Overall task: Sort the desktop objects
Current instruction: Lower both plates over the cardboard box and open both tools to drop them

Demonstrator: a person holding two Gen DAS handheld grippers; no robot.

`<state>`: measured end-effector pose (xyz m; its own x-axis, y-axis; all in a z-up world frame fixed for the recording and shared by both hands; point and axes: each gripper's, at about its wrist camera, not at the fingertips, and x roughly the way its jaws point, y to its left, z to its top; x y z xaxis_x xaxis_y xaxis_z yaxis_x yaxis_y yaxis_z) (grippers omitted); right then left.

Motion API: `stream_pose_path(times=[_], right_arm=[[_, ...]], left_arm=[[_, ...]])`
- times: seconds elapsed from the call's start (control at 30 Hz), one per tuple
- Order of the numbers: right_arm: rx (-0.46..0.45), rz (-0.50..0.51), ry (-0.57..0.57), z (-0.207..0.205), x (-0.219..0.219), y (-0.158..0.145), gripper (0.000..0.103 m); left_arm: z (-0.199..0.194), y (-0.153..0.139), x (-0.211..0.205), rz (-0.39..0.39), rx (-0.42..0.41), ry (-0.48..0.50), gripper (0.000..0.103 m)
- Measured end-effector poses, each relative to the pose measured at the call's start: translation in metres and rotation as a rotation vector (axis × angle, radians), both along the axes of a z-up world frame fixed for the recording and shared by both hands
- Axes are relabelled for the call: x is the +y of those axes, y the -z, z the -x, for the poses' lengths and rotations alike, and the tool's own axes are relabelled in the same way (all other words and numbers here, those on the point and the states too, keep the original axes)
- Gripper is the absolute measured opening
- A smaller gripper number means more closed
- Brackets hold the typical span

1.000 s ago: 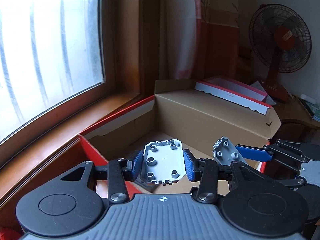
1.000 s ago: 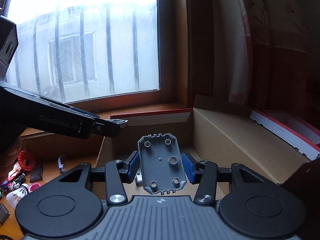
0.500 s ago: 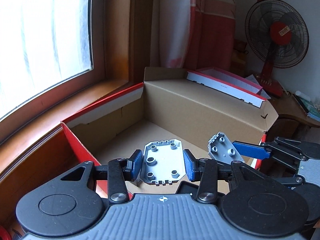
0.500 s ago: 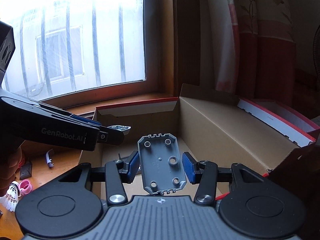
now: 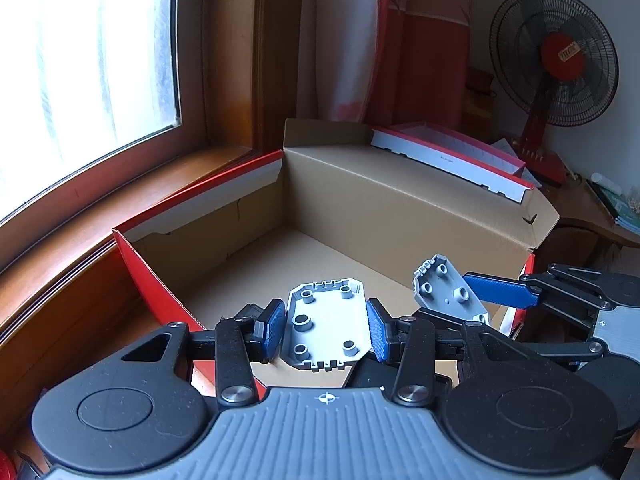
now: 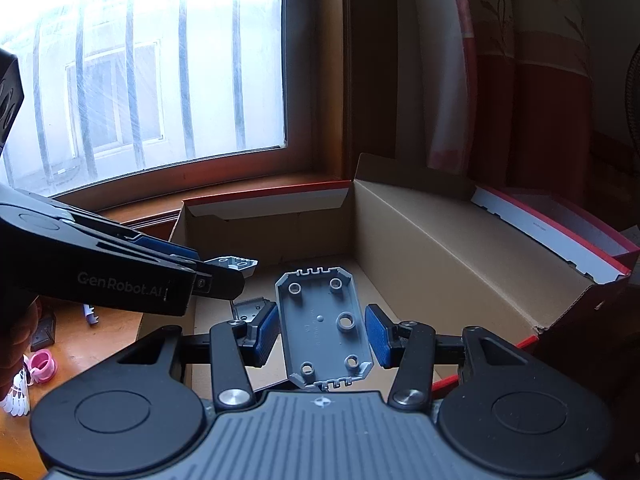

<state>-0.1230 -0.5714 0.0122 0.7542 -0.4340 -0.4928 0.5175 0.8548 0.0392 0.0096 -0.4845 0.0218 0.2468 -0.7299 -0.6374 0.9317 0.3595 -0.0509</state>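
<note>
Now left tool [image 5: 326, 330] clamps light rigid grey plate [image 5: 325, 328] by long edges; right tool [image 6: 320, 334] clamps twin plate [image 6: 323, 326] likewise, over box [image 5: 400, 208].

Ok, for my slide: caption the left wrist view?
Both grippers hold grey plates above an open cardboard box.

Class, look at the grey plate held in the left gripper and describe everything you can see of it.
The grey plate is a flat, eight-cornered piece that looks like moulded plastic, pale grey. Its upturned face carries five round sockets and small notched teeth along both short edges. It is tilted, far edge higher, clamped by its long sides between the blue pads of the left gripper. It hangs over the open cardboard box, touching only the pads.
</note>
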Motion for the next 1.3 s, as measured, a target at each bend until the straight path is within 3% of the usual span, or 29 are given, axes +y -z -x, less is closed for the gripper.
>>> stream_pose_path(times=[1.3], right_arm=[[0.022, -0.029, 0.037, -0.005, -0.0012, 0.0093, 0.05]], left_arm=[[-0.0001, 0.009, -0.0016, -0.021, 0.013, -0.009, 0.045]])
